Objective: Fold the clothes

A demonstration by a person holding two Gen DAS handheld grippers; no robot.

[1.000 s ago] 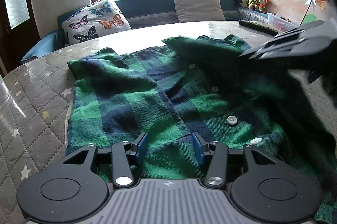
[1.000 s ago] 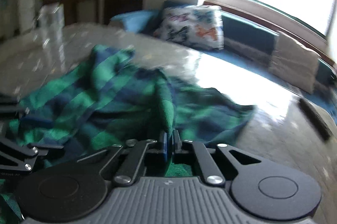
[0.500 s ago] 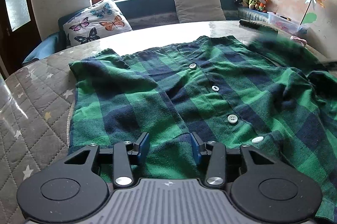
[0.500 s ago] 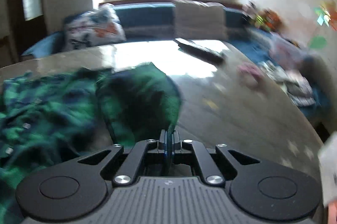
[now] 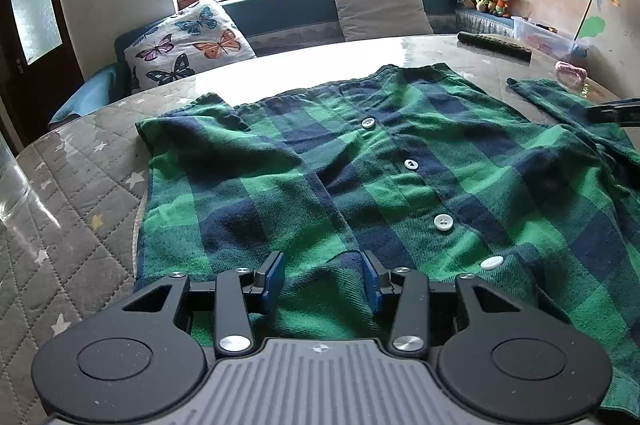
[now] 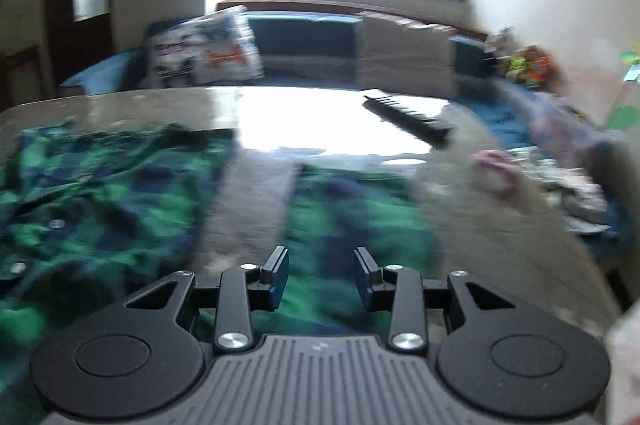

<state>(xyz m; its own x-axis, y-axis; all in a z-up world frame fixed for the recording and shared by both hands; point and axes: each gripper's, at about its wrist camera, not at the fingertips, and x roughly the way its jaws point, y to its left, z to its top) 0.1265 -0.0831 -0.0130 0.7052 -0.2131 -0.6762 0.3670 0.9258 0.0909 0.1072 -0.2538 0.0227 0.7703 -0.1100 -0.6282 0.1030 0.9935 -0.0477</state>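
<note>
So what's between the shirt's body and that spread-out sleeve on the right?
A bare strip of table separates the shirt body from the sleeve, shown in the blurred right wrist view.

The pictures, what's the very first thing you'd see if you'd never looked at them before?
The big green and blue checked shirt jumps out first, spread flat on the grey quilted table with white buttons down its middle. Next comes the butterfly pillow on the blue sofa behind the table, under the bright window. Both the left gripper and the right gripper hang open over the cloth.
</note>
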